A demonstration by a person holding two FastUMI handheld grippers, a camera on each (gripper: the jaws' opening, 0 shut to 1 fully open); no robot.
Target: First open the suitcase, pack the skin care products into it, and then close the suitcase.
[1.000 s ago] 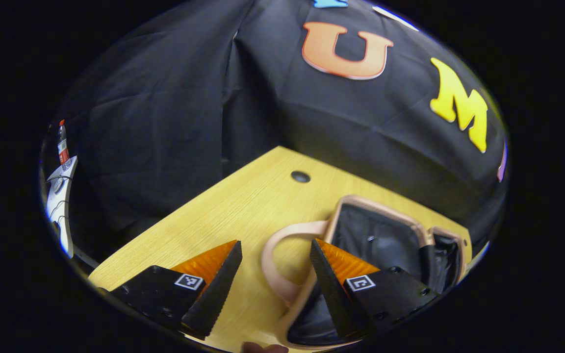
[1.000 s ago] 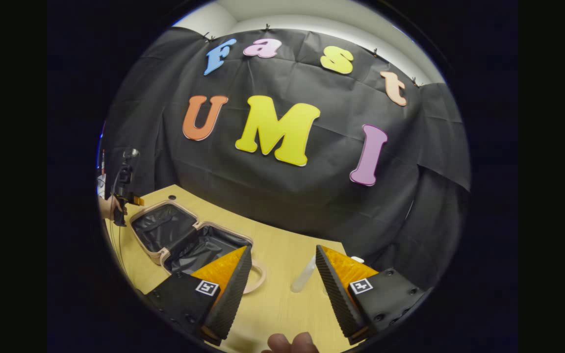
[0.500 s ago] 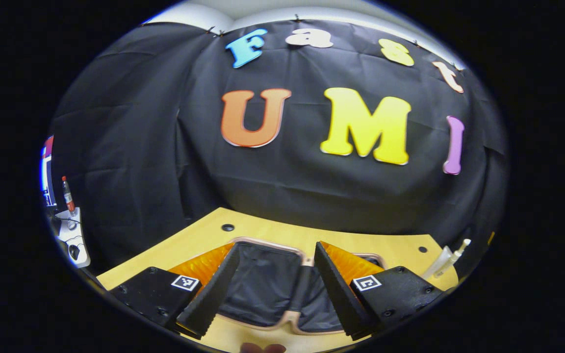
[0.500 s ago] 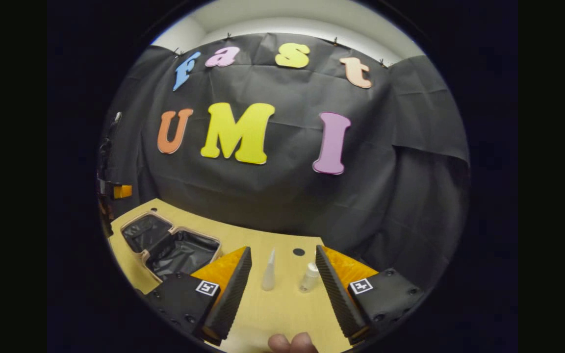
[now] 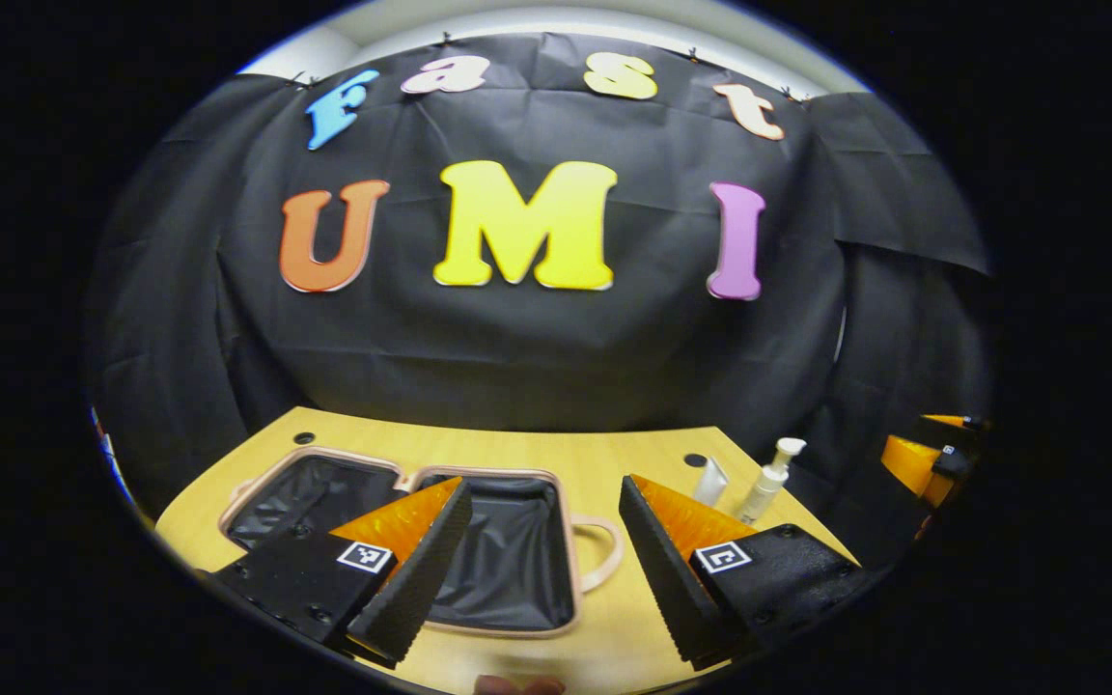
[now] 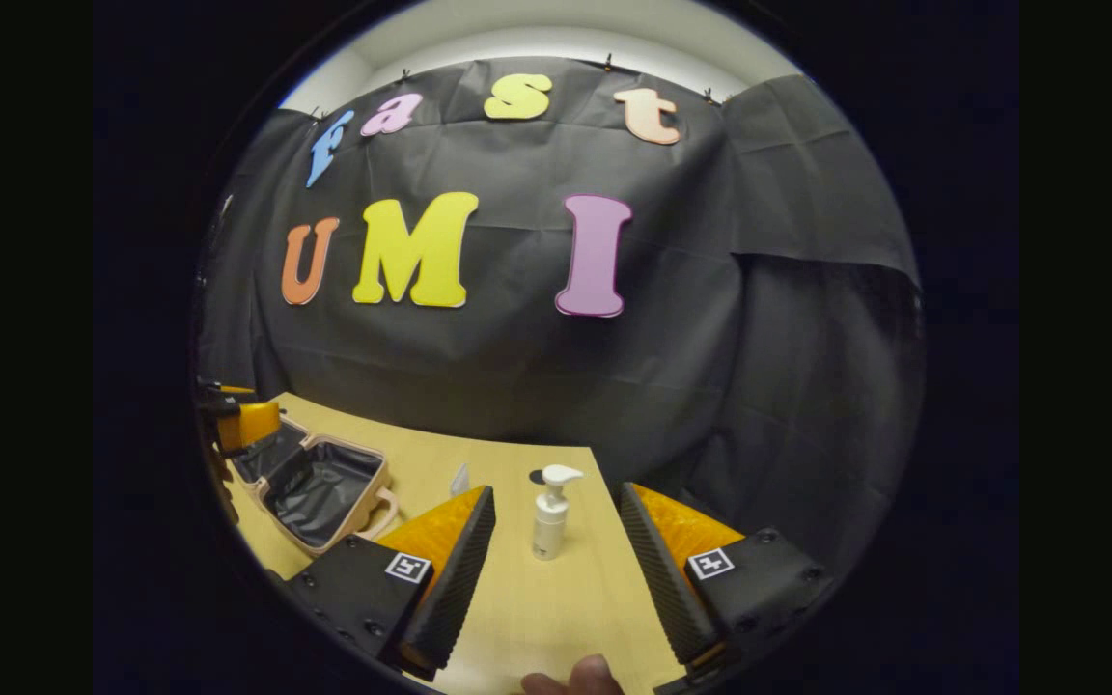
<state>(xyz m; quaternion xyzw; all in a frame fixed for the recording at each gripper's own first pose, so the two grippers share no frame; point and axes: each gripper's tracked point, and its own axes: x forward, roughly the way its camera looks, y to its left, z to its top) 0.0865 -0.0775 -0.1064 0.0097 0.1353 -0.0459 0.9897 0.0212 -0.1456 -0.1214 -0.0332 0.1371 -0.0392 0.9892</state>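
Observation:
The small pink suitcase lies open flat on the wooden table, both halves showing black lining. My left gripper hovers open just above its right half, holding nothing. In the right gripper view the suitcase sits at the left. A white pump bottle stands upright ahead of my right gripper, which is open and empty. A white tube stands just left of the bottle. In the left gripper view the pump bottle and tube stand at the right, with the right gripper beyond them.
Two round cable holes are set in the tabletop near its back edge. The black cloth wall hangs close behind the table. The other gripper's orange finger pokes in above the suitcase at the left edge of the right gripper view.
Both views have swung to the right. The suitcase slid left in each. The pump bottle has come to stand between my right gripper's fingers. Both grippers stayed open.

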